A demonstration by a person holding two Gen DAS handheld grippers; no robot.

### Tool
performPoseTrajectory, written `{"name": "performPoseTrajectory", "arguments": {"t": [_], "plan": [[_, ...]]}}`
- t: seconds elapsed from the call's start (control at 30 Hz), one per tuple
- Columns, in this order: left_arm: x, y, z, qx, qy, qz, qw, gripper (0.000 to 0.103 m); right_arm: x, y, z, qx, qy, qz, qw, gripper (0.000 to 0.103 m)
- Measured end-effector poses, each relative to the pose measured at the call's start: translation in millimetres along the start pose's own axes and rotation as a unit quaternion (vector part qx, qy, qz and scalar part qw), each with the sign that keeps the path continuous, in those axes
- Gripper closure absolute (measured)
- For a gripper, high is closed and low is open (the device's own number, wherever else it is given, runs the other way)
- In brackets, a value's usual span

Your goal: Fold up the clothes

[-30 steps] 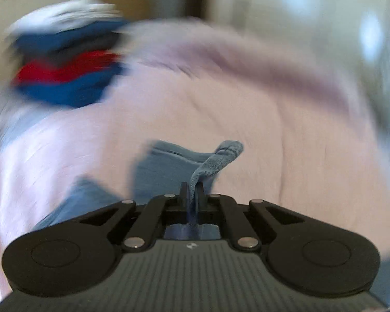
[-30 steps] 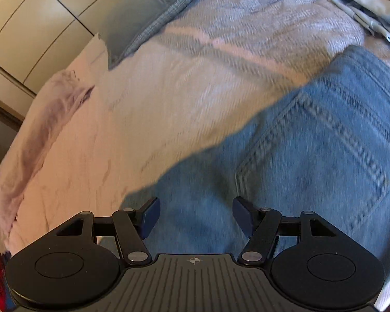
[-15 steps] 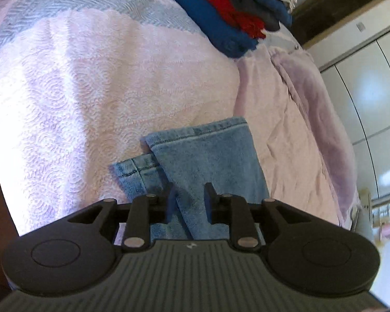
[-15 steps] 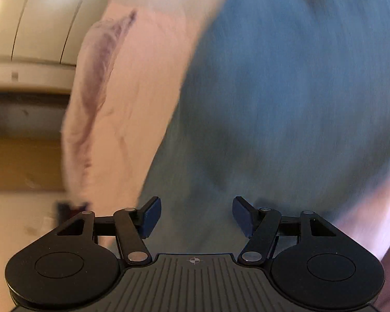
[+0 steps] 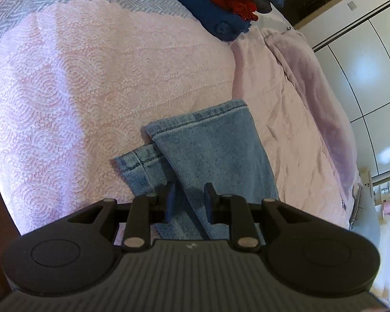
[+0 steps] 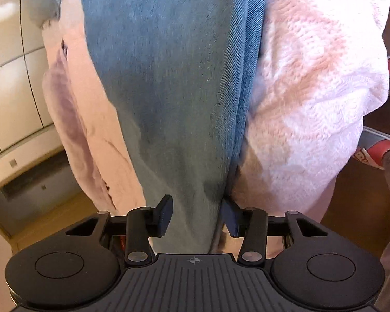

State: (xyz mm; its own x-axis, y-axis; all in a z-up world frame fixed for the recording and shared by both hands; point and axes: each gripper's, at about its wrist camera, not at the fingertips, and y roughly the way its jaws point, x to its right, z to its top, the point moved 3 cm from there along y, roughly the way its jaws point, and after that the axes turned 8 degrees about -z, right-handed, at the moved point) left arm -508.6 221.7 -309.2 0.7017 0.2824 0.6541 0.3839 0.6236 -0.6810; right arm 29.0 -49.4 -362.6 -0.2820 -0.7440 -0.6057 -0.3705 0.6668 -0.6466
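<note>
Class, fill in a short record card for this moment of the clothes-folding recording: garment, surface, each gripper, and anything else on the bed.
garment: blue jeans, legs laid one over the other, hems offset
surface: pink textured bedspread
left gripper: jaws open, over the jeans legs, gripping nothing
right gripper: jaws open, denim between them, not clamped
also on bed: stack of folded clothes, blue and red, at the far end
background: white wardrobe doors

Both wrist views low and close over the bed (image 5: pixel 96 83) — shared: jeans (image 5: pixel 215 150), pink bedspread.
</note>
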Motion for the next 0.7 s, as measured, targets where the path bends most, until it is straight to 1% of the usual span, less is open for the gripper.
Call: {"name": "performPoseTrajectory", "arguments": {"t": [0.07, 0.1, 0.13, 0.17, 0.3, 0.33, 0.37, 0.43, 0.5, 0.57, 0.63, 0.7], "plan": [[0, 1, 0, -0.001, 0.002, -0.001, 1.0000, 0.085, -2, 0, 3, 0.004, -0.005, 0.005, 1.000, 0.059], [0, 0, 0, -0.001, 0.002, -0.002, 1.0000, 0.085, -1, 1, 2, 0.005, -0.009, 0.005, 1.000, 0.061], [-1, 0, 0, -0.002, 0.003, -0.003, 1.0000, 0.085, 0, 1, 0, 0.007, -0.014, 0.005, 1.000, 0.073], [-1, 0, 0, -0.002, 0.002, -0.005, 1.0000, 0.085, -1, 3, -1, 0.009, -0.018, 0.005, 1.000, 0.078], [-5, 3, 1, -0.003, -0.008, -0.010, 0.9999, 0.085, -8, 10, -7, 0.014, -0.044, -0.002, 0.999, 0.087], [-5, 4, 2, -0.002, -0.008, -0.012, 0.9999, 0.090, -10, 11, -9, 0.015, -0.048, -0.007, 0.999, 0.097], [-5, 1, 2, 0.002, -0.003, -0.014, 0.9999, 0.103, -12, 11, -10, 0.018, -0.057, -0.014, 0.998, 0.103], [-1, -8, 3, 0.015, 0.013, -0.027, 0.9994, 0.103, -17, 8, -14, 0.028, -0.093, -0.027, 0.995, 0.103], [3, -24, 2, 0.031, 0.031, -0.053, 0.9976, 0.103, -26, 2, -19, 0.037, -0.135, -0.032, 0.990, 0.103], [5, -37, -3, 0.034, 0.055, -0.063, 0.9959, 0.103, -32, -5, -23, 0.043, -0.167, -0.034, 0.985, 0.103], [-5, -39, -10, 0.021, 0.059, -0.052, 0.9966, 0.103, -32, -8, -23, 0.044, -0.184, -0.050, 0.981, 0.103], [-9, -37, -12, 0.015, 0.069, -0.037, 0.9969, 0.103, -27, -6, -21, 0.045, -0.190, -0.076, 0.978, 0.103]]}}
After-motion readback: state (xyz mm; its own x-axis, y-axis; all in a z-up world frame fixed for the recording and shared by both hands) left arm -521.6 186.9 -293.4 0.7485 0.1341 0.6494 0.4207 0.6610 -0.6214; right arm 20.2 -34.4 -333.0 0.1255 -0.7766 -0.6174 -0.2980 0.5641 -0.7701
